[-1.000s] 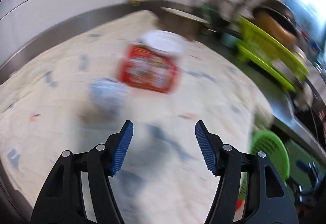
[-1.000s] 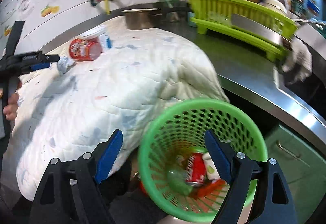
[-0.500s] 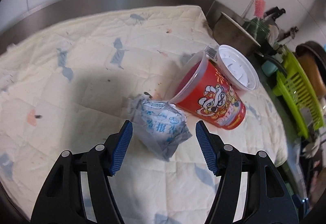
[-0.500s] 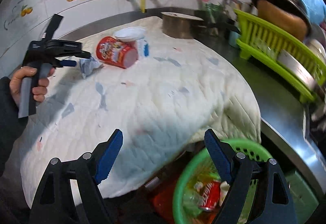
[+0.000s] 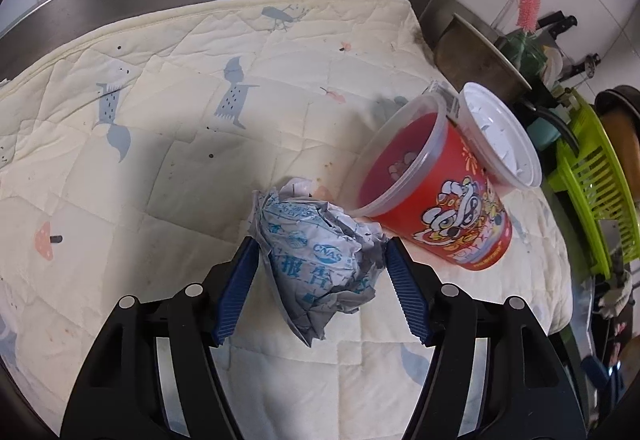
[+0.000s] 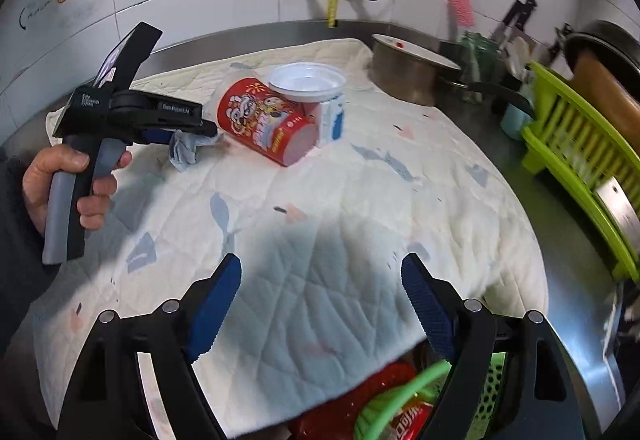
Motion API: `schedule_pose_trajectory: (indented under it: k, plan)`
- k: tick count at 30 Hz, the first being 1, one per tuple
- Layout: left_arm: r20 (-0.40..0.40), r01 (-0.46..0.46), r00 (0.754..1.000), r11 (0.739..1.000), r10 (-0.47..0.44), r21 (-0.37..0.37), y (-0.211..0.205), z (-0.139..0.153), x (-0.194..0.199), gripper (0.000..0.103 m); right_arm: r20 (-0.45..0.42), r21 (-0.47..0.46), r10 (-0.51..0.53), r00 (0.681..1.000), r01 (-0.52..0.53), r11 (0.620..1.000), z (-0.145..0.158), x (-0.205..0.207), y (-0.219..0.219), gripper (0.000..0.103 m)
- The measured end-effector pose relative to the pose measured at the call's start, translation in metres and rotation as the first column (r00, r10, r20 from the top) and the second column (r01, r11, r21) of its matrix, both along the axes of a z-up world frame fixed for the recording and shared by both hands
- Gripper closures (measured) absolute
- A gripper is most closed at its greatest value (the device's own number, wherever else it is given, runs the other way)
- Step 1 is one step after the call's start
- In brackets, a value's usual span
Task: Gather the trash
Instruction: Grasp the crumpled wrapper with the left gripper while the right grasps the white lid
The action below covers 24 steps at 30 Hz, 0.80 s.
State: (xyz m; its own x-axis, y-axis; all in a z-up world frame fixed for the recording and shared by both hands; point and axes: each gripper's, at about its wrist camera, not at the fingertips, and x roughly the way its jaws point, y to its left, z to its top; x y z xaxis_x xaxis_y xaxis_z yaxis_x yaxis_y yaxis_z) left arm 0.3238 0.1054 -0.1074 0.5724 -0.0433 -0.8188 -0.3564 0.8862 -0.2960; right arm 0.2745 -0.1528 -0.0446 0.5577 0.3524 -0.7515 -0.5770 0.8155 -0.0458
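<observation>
On the desk, over the white padded cloth (image 5: 168, 143), some trash is waiting. A ball of crumpled paper (image 5: 320, 260) sits near the middle of the cloth. The left claw (image 5: 318, 294) has one blue pad on each side of that paper. The pads are very close to it, maybe just touching, but they do not squeeze it yet, so the paper is not picked up. The paper lies on the cloth.

Just to the right of the paper, a red cup (image 5: 440, 207) lies on its side with its open mouth facing the paper. A white lid (image 5: 500, 139) leans behind it, a bit farther away. Nobody is holding these two.

The right claw (image 6: 320, 304) is wide apart and has nothing in it. It hangs over the near edge of the cloth. Below that edge is a green basket (image 6: 400, 396), and a red can (image 6: 408, 422) is in it, so some trash looks put away.

Left to do, I think: squeeze the paper, carry it to the basket, then take the cup and the lid.
</observation>
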Motion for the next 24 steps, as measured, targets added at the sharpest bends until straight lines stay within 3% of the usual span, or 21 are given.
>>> schedule_pose_trajectory:
  k: [5,11,24]
  plan:
    - [0.004,0.040,0.999,0.999,-0.040,0.028,0.001,-0.001,-0.003,0.052,-0.020,0.017,0.042,0.999,-0.042,0.999,0.000,0.021,0.020,0.024]
    - [0.018,0.074,0.997,0.997,-0.074,0.031,0.008,0.002,-0.012,0.059,-0.045,0.088,0.023,0.999,-0.019,0.996,0.006,0.050,0.036,0.024]
    - [0.037,0.106,0.994,0.993,-0.107,0.049,0.024,0.010,-0.027,0.061,-0.159,0.248,-0.152,0.976,0.189,0.950,0.026,0.153,0.065,0.067]
